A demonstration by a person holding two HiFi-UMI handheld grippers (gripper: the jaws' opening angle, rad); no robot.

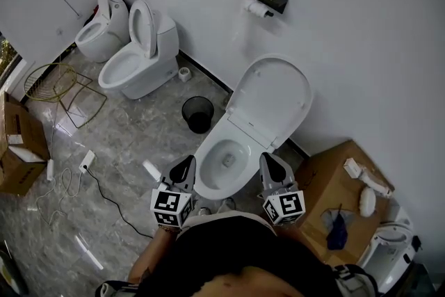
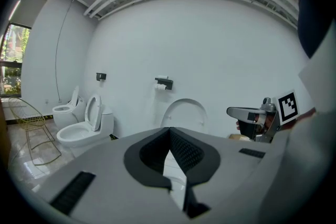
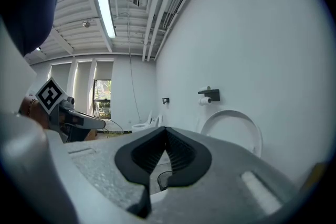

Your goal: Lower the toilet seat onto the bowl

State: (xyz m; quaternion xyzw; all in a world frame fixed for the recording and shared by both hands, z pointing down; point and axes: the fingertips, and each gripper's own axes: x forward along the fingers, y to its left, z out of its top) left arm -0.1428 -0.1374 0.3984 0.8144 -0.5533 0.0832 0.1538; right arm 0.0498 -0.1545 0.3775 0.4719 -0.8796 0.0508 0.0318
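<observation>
From the head view, the toilet seat (image 1: 272,99) stands raised against the wall behind the bowl (image 1: 224,162), with the left gripper (image 1: 185,162) and right gripper (image 1: 268,159) near the bowl's front, one at each side. The left gripper view shows its jaws pressed together on nothing, the upright seat ahead. The right gripper view likewise: jaws together, empty, seat upright at the right

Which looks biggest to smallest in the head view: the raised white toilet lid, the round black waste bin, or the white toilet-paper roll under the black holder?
Largest: raised white toilet lid.
Then: round black waste bin.
Smallest: white toilet-paper roll.
Camera distances differ, so this is apparent size only.
</observation>
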